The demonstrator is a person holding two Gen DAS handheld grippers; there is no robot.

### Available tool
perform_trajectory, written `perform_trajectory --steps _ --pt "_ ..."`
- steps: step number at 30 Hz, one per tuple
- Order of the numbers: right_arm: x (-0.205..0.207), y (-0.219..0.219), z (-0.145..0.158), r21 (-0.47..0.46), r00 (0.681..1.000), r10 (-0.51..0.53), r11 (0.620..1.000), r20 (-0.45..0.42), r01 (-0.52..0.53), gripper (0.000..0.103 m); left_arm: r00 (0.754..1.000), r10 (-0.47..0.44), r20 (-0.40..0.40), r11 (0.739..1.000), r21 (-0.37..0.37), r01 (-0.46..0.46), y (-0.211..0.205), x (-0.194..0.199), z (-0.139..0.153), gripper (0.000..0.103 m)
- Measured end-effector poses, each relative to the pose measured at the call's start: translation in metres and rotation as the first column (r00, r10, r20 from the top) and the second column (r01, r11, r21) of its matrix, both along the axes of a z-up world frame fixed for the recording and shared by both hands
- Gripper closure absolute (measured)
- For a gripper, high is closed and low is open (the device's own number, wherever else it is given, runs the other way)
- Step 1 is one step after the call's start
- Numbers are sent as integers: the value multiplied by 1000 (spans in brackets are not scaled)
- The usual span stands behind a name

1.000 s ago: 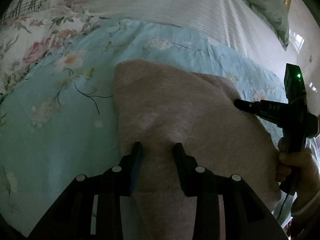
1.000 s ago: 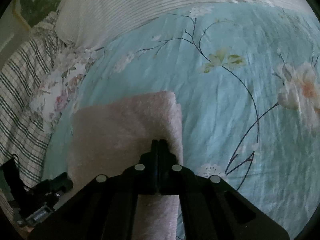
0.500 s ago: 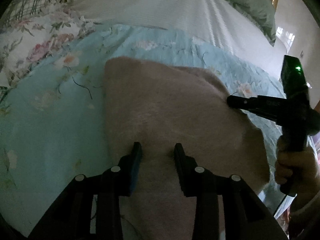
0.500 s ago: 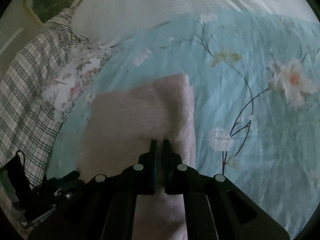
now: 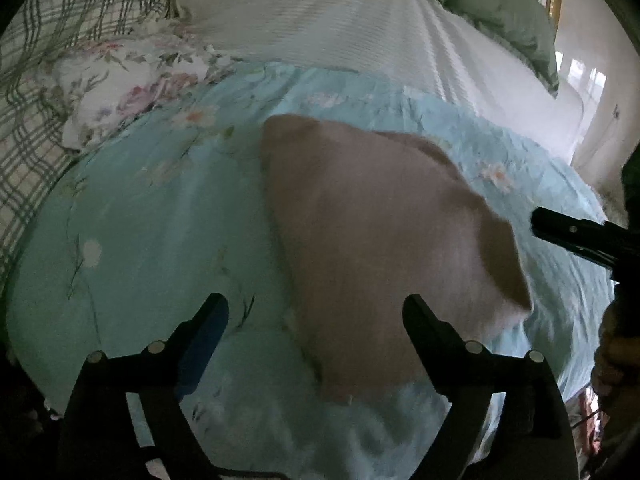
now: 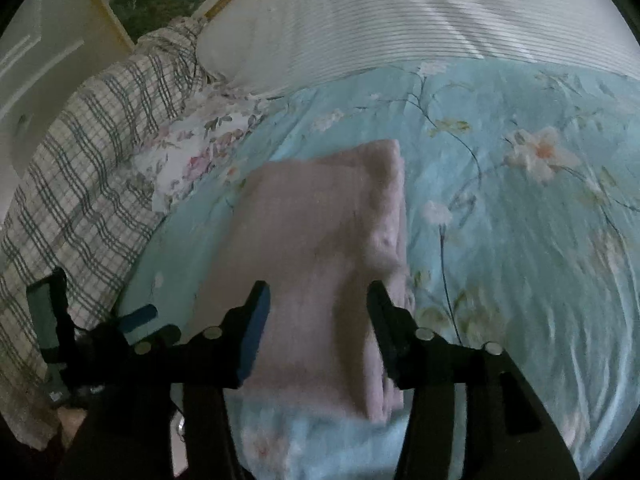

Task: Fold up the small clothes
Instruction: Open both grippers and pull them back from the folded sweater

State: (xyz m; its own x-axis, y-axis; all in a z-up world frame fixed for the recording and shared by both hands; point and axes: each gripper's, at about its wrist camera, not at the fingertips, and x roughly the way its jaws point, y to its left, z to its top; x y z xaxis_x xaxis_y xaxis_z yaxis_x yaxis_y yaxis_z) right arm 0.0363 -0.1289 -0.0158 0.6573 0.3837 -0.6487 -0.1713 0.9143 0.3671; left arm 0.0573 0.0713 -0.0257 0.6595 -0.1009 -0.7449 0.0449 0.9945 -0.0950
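Just ahead of the left gripper (image 5: 316,314): jaws spread wide, nothing between them, pink garment (image 5: 384,232) lying past the tips and mostly toward the right finger, flat on the light blue floral quilt (image 5: 160,220). No contact visible.

Ahead of the right gripper (image 6: 318,302): also spread wide, empty, hanging over the near end of the same pink garment (image 6: 320,240). Stacked layers visible along the edge by the right finger, so reads as already folded at least once. Touching or just above the cloth: cannot tell, blurred.

Off to the right of the left claw: dark body of the other gripper and the hand holding it, beside the garment, apart from it.

Further out beyond the garment: more floral quilt (image 6: 520,220), then a pink-flowered white cloth (image 6: 192,148) and plaid bedding (image 6: 80,152) toward the left, white striped pillow (image 6: 400,20) at the far end.

Risks from here, as judgement:
- Thick, springy fabric; folded edge likely to creep open with nothing pinning it.
- Re-grip on the layered edge could catch only the top ply and peel the fold apart.
- Soft quilt underneath: low pinch could snag the quilt along with the garment and drag both.
- Dim, blurred view: poor read of edge position, easy to misalign the next fold.
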Motion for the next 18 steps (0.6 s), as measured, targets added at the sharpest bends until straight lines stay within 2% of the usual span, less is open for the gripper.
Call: perform_trajectory --steps 2,4,9,13,18 --pt "-17 2 -4 -33 1000 -6 999 -5 5 27 1000 -4 -24 1000 5 4 0 -12 -6 13" --pt "-32 4 -10 -58 1000 -5 998 -14 4 19 999 -4 -39 1000 17 5 0 -25 -13 13" --pt "-68 13 -26 -141 999 12 990 -41 -18 13 998 9 -70 997 71 -4 0 -49 -30 13" --pt "-84 20 -38 -163 997 35 985 -73 -47 8 994 0 -108 994 107 12 0 -57 -42 13" --pt "-95 26 -42 -207 994 54 976 -91 -72 7 994 -18 -107 991 131 32 -2 -69 -39 13"
